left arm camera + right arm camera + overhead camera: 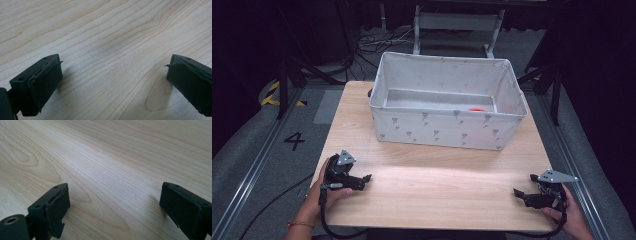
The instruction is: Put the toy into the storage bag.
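- Pale wood grain runs under both sets of tongs, which rest low at the near edge of the surface (432, 185).
- Left tongs (368, 178): jaws spread wide, nothing between them.
- Right tongs (516, 192): jaws likewise parted and empty.
- Ahead of both, well apart from them, stands a grey fabric storage bin (447, 127); a small orange object (477, 109) lies on its floor, nearer the right tongs' side.
- Likely next: reach over the near wall, descend steeply, keep jaws wide until straddling the object.
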A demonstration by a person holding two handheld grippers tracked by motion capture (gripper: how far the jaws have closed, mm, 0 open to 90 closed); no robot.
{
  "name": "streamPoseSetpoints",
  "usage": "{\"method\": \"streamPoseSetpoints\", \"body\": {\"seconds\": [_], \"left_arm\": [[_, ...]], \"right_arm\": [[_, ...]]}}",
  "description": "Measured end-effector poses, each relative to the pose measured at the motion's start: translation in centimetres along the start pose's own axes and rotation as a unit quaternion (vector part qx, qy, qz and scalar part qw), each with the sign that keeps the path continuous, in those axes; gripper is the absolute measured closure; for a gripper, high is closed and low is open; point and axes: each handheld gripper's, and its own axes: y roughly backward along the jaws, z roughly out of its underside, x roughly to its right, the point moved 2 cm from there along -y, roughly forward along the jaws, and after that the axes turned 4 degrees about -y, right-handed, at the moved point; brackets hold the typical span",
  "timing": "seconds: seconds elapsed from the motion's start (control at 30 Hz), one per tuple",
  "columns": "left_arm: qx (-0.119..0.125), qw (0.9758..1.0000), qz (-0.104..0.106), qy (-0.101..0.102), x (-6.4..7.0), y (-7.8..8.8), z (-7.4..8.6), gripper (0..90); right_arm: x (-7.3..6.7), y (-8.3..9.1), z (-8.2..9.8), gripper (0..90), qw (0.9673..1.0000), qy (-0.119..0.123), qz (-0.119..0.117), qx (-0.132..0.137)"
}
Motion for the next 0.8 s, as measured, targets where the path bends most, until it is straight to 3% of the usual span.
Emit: {"method": "streamPoseSetpoints", "body": {"seconds": [0.8], "left_arm": [[-0.002,1.0000,0.000,0.001,0.00,0.02,-0.01,0.4]], "right_arm": [[0.02,-0.06,-0.01,6.8,1.0000,-0.006,0.006,-0.003]]}}
